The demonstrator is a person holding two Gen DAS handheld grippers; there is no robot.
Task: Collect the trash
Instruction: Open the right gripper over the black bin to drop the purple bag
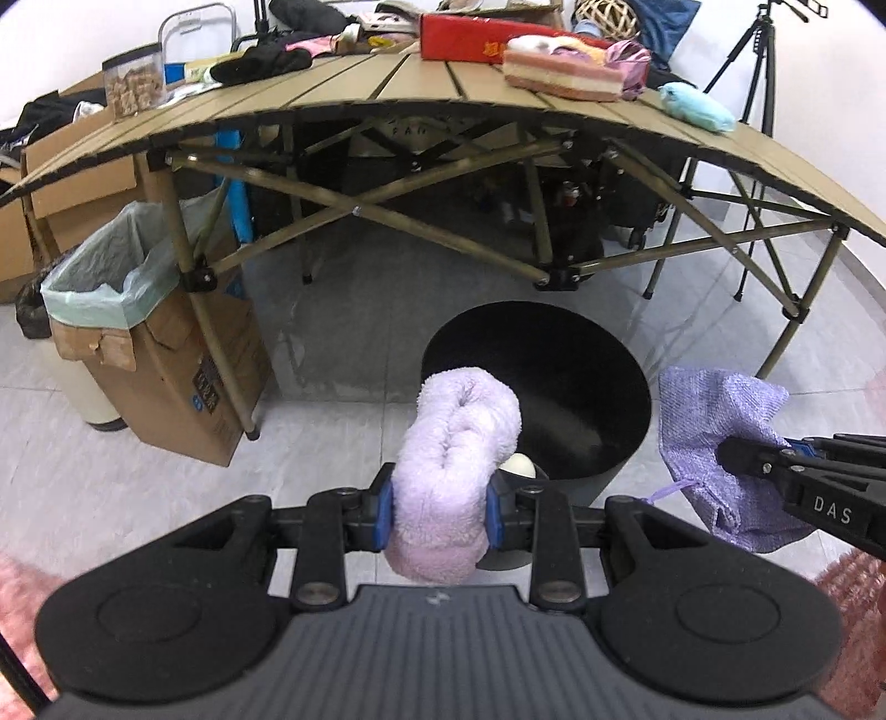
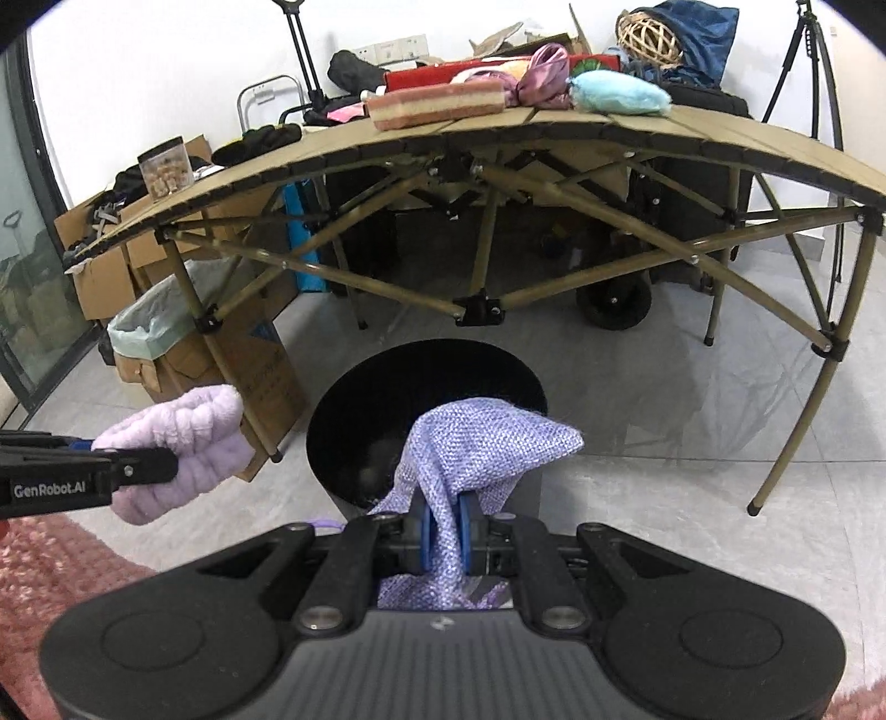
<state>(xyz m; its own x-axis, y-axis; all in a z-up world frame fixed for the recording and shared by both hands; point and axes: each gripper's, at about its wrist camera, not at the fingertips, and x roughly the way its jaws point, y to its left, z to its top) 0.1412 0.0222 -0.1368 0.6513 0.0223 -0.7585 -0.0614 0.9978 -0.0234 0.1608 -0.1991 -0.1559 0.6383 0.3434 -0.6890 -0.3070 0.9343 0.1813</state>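
My left gripper (image 1: 440,512) is shut on a fluffy lilac rolled towel (image 1: 457,454), held just in front of the near rim of a round black bin (image 1: 581,410) on the floor. A small white rounded object (image 1: 520,465) shows beside the towel in the bin. My right gripper (image 2: 446,531) is shut on a purple knitted cloth (image 2: 476,443) that hangs over the same black bin (image 2: 354,437). The cloth (image 1: 714,437) and the right gripper (image 1: 736,457) also show at the right of the left wrist view. The towel (image 2: 183,443) shows at the left of the right wrist view.
A folding slatted table (image 1: 421,88) spans above and behind the bin, loaded with a red box (image 1: 465,36), a pink folded cloth (image 1: 559,72) and a light blue bundle (image 1: 698,108). A cardboard box lined with a green bag (image 1: 111,277) stands left. Tripods (image 1: 753,83) stand right.
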